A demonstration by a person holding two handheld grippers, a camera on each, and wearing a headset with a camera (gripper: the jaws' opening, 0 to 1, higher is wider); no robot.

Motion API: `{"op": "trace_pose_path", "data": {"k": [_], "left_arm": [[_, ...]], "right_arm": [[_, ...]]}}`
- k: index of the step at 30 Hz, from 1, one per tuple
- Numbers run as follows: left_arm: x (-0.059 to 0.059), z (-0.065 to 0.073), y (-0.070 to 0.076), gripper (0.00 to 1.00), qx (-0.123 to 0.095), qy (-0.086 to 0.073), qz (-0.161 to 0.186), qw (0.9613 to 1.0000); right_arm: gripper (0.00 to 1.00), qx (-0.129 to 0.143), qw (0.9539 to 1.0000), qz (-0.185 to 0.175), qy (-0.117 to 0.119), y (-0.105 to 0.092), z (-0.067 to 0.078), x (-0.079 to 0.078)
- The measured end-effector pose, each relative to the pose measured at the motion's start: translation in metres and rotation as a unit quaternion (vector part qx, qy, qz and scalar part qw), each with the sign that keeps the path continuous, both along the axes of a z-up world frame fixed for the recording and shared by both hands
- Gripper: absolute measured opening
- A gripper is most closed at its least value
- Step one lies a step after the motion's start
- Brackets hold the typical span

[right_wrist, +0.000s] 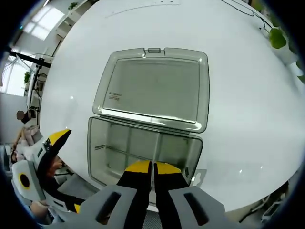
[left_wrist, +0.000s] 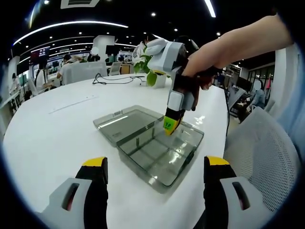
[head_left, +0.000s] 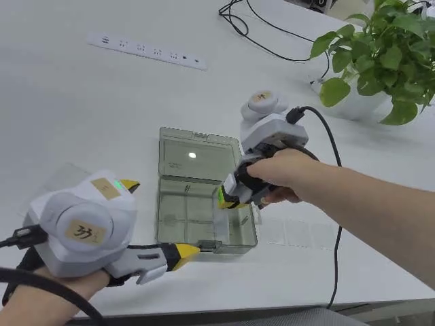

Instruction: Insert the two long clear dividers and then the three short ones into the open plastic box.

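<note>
Your R gripper (head_left: pixel 228 198) was tipped nose-down over the right end of the open plastic box (head_left: pixel 163 224), jaws nearly closed. Couldn't tell if a clear divider was pinched between them. The box sat directly under the tips, long axis left-right across you, lid (head_left: pixel 197 155) flat behind it. Loose clear dividers (head_left: pixel 299 234) lay on the table just right of the box, nearer the R gripper. Your L gripper (head_left: pixel 155 219) was spread wide and empty at the box's near-left corner. Its tag read "33" (head_left: pixel 83 233). Lid sticker illegible.
</note>
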State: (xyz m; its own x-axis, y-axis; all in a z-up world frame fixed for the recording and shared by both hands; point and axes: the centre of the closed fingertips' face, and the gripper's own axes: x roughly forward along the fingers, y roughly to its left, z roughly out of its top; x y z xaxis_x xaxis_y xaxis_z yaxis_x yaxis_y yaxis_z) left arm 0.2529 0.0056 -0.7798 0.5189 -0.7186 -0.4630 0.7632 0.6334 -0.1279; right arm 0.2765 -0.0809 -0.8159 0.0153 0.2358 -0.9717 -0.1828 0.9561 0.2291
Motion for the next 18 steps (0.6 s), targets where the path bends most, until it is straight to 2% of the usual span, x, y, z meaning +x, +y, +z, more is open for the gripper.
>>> {"op": "trace_pose_path", "data": {"k": [10,13,14,16,18], "left_arm": [[0.0,-0.001,0.001,0.84,0.004,0.002,0.0,1.0],[0.0,-0.002,0.001,0.84,0.006,0.002,0.0,1.0],[0.0,-0.002,0.001,0.84,0.006,0.003,0.0,1.0],[-0.001,-0.002,0.001,0.84,0.006,0.003,0.0,1.0],[-0.001,-0.003,0.001,0.84,0.007,0.003,-0.001,1.0]], "right_arm": [[0.05,0.021,0.9997,0.011,-0.002,0.0,-0.001,0.004],[0.08,0.031,0.9992,0.018,-0.014,0.002,0.002,0.004],[0.1,0.037,0.9989,0.019,-0.02,0.003,0.003,0.005],[0.22,0.053,0.9977,0.014,-0.04,0.005,0.003,0.015],[0.3,0.07,0.9958,0.018,-0.055,0.009,0.006,0.017]]}}
